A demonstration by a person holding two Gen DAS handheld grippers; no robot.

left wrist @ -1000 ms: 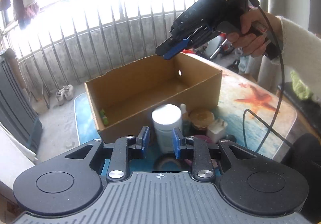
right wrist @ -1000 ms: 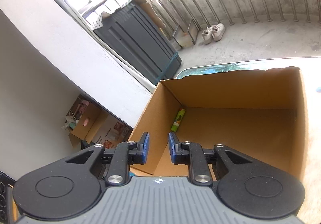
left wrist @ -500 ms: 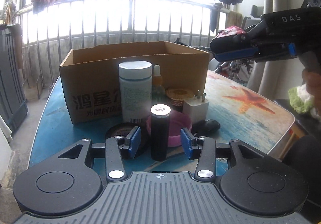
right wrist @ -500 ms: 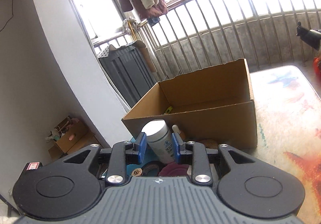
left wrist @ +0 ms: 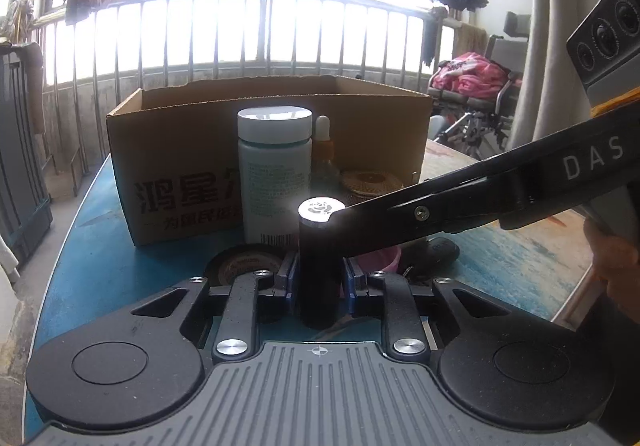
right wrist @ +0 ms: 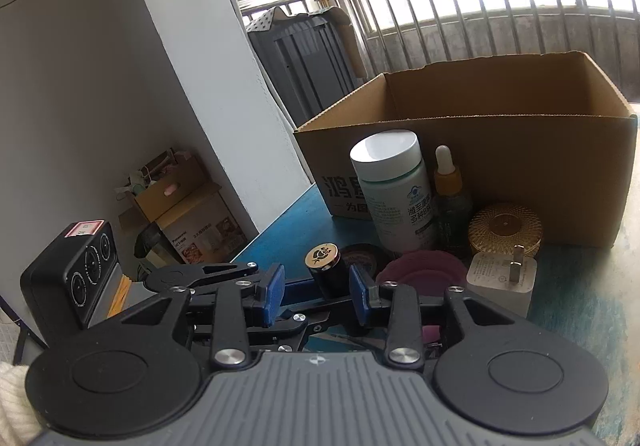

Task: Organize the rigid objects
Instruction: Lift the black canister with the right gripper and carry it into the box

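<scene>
At the lower centre of the left wrist view, the left claw (left wrist: 319,278) is closing snugly on the upright black tube (left wrist: 319,258) standing on the tabletop (left wrist: 92,266), presumably for boxing in the cardboard box (left wrist: 180,150), while the right claw (right wrist: 316,292) is opening around it, pads apart from its sides.

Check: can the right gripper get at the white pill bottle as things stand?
Probably not directly. The black tube, clamped by the left gripper, stands upright between the right gripper and the white pill bottle. Its jaws, just opening, flank the tube.
</scene>
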